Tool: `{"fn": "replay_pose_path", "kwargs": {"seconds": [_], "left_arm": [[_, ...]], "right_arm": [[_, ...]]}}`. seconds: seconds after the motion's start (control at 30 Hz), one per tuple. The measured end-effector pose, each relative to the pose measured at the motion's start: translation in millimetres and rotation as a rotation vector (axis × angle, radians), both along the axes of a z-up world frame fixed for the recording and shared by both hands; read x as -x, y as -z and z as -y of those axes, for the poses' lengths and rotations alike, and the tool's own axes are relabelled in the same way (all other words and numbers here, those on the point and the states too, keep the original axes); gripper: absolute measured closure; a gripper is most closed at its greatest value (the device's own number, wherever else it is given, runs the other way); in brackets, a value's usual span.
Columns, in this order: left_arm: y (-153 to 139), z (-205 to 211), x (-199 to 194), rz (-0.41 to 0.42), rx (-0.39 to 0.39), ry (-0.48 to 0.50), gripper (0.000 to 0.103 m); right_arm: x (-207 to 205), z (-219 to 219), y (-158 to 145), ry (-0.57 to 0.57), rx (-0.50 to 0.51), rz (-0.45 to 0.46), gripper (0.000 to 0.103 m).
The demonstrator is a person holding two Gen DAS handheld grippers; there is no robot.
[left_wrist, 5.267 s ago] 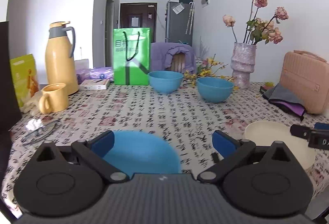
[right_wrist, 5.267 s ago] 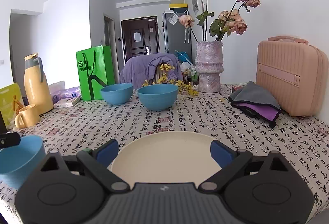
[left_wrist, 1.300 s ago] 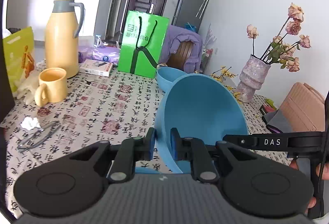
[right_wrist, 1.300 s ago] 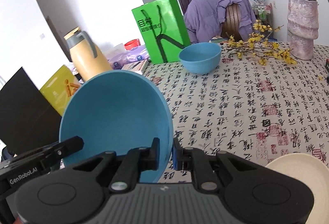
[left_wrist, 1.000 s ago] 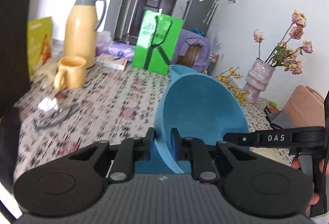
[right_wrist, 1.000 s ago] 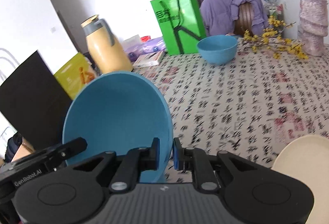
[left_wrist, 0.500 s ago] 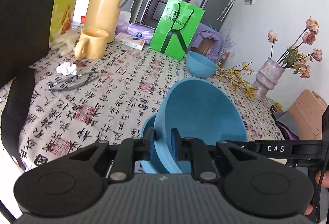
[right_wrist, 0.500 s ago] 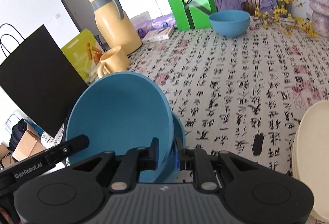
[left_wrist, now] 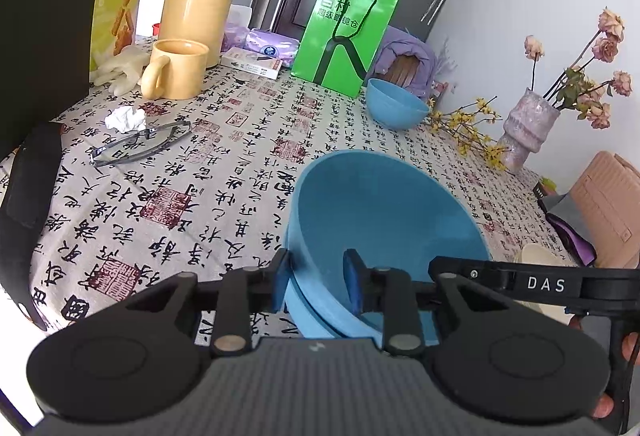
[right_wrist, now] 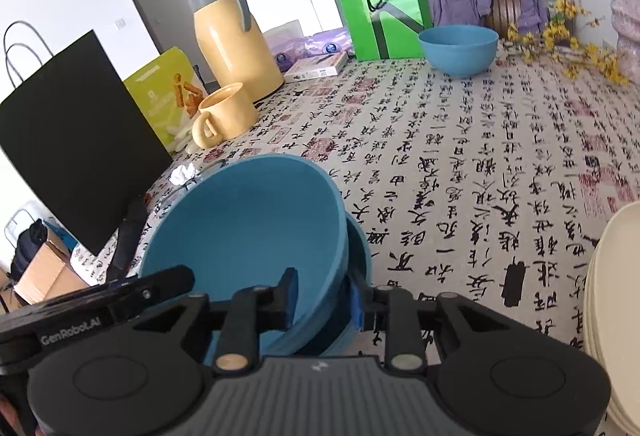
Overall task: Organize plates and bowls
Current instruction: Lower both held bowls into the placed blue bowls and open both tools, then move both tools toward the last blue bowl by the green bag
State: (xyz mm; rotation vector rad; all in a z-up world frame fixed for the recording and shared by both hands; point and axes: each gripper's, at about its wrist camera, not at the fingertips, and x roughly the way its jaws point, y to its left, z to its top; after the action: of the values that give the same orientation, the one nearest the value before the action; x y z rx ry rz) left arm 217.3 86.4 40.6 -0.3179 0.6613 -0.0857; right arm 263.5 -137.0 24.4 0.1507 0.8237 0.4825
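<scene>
Both claws are opening, rims between unpressed pads: left claw (left_wrist: 316, 282) straddles the top bowl (left_wrist: 384, 212); only the right claw (right_wrist: 324, 298) view shows plates (right_wrist: 616, 316) to its right.

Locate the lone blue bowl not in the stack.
The lone blue bowl sits at the table's far side, just right of the green paper bag in both wrist views, with the yellow flower sprigs to its right.
</scene>
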Motion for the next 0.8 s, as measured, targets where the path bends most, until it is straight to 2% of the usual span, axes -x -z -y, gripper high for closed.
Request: {"fn": "replay_pose_path", "kwargs": {"seconds": [0.1,0.17,0.27,0.47,0.53,0.57,0.6,0.67,0.7,0.73,0.77,0.8], "left_arm": [[-1.0,-1.9,-0.4,0.000,0.003,0.014,0.074],[-1.5,-1.1,0.5,0.004,-0.005,0.029,0.069],[-3.3,-0.7,3.6,0.024,-0.010,0.039,0.066],[-5.1,5.7,8.4,0.038,-0.045,0.028,0.060],[-7.9,8.5,14.8,0.059,-0.070,0.017,0.052],[-9.7,10.4,19.5,0.078,-0.087,0.011,0.042],[-11.2,12.2,24.5,0.101,-0.107,0.005,0.028],[-11.3,17.0,39.5,0.174,-0.146,-0.025,0.009],[-10.5,21.7,47.2,0.210,-0.172,-0.036,0.007],[-9.9,27.8,53.8,0.238,-0.198,-0.033,0.006],[-9.7,33.2,58.9,0.263,-0.211,-0.020,0.001],[-9.1,38.8,64.1,0.291,-0.216,-0.006,0.000]], "right_arm": [[3.4,0.6,-2.2,-0.004,0.007,0.011,0.075],[7.1,2.1,-5.2,-0.005,0.010,0.027,0.075],[13.6,6.2,-11.1,0.004,0.025,0.067,0.065],[23.6,24.0,-15.2,0.020,0.006,0.111,0.059],[27.7,33.6,-13.8,0.038,0.005,0.125,0.057],[30.1,39.7,-13.4,0.053,0.010,0.137,0.055],[32.9,46.1,-12.9,0.071,0.021,0.153,0.050],[40.9,60.3,-10.7,0.118,0.057,0.199,0.040],[45.5,67.6,-8.7,0.146,0.083,0.224,0.030],[51.0,75.5,-6.5,0.181,0.108,0.249,0.025],[56.8,83.8,-4.1,0.217,0.124,0.271,0.017],[64.1,93.3,-1.6,0.255,0.132,0.294,0.015]]}}
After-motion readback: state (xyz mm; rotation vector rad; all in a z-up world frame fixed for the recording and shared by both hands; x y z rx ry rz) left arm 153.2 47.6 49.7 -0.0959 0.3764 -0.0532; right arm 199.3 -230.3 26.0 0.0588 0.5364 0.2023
